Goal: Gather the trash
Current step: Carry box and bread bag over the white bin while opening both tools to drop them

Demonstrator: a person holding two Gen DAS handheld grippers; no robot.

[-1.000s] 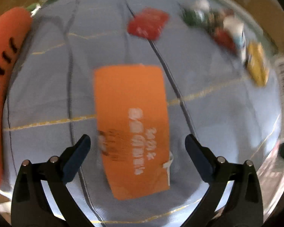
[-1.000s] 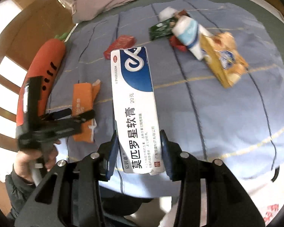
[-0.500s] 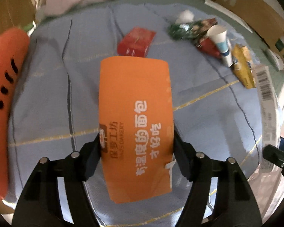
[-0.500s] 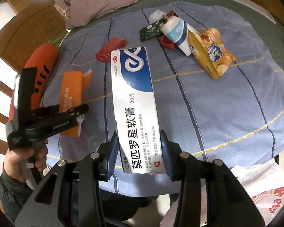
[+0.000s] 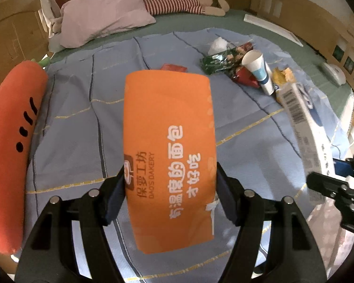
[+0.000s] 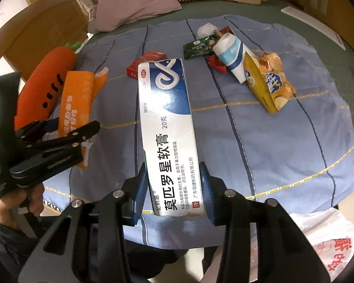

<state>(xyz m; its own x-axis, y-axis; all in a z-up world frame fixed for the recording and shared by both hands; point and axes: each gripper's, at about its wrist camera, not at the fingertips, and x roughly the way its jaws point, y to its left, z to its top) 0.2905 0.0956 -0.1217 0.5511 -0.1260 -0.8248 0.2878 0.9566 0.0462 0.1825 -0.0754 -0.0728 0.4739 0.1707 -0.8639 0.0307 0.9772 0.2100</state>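
The left gripper has just closed on the orange wrapper and lifted it; the right gripper clamps the ointment box. Both await bagging.

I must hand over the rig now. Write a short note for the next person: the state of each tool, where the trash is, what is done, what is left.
Left tool: shut on the orange bag, lifted off the blanket; jaws just closed.
Right tool: shut on the white box, held up.
On the blanket: red box, green wrapper, paper cup, chip bag, tissue.
Plastic bag waits lower right.
Done: two pieces picked up. Left: bag both, then collect the rest.
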